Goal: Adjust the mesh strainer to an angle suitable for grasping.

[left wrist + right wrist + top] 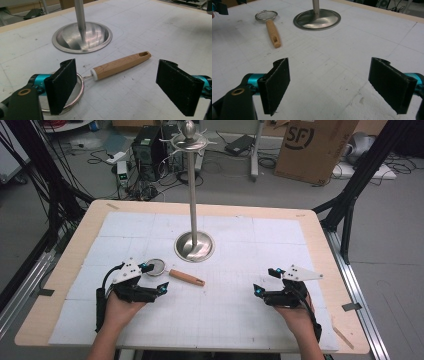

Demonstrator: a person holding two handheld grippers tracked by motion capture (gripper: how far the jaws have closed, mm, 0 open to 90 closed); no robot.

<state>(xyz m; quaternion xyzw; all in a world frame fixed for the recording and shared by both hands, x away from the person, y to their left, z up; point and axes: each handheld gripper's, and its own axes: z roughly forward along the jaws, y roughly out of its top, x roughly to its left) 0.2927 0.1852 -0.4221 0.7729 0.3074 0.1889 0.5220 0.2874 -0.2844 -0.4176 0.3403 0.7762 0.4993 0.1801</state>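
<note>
White mat bare between claws; left claw agape beside strainer; right claw agape.

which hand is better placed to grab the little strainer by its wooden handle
Left. The left tongs are open right beside the strainer, whose wooden handle lies just ahead between the jaws. The right tongs are open too, but sit across the table from it.

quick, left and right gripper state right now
left gripper: open, holding nothing; fingers straddle the small strainer.
right gripper: open, holding nothing, over the bare mat.
</note>
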